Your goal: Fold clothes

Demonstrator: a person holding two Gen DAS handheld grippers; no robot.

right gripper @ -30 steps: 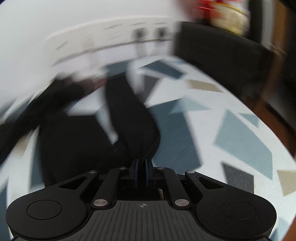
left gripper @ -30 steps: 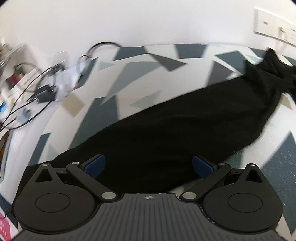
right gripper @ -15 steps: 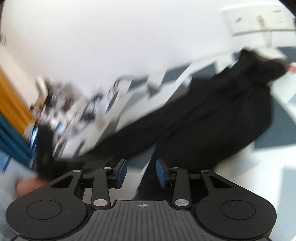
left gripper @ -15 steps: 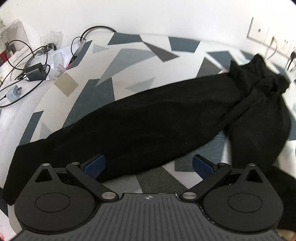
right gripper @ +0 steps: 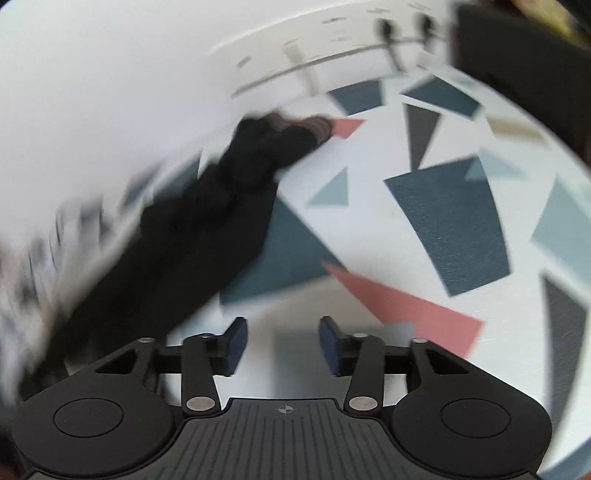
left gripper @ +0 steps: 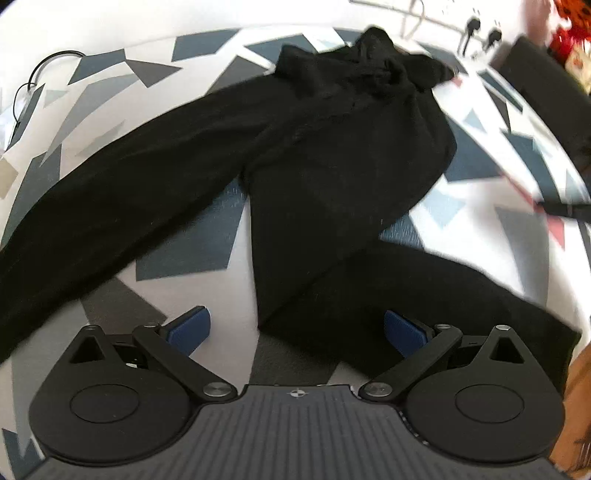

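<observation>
Both wrist views look forward and down from close above the patterned surface [left gripper: 236,243]; both show the black trousers [left gripper: 332,177] and wall sockets [right gripper: 386,27].

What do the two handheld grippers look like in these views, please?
The left gripper and right gripper look alike: matte black plastic, with a ribbed dark grey centre panel bearing a small crosshair mark, and a round disc housing at each side. Black link arms pivot on silver pins. The finger pads are dark blue. No cables or sleeves can be made out on either gripper.
</observation>
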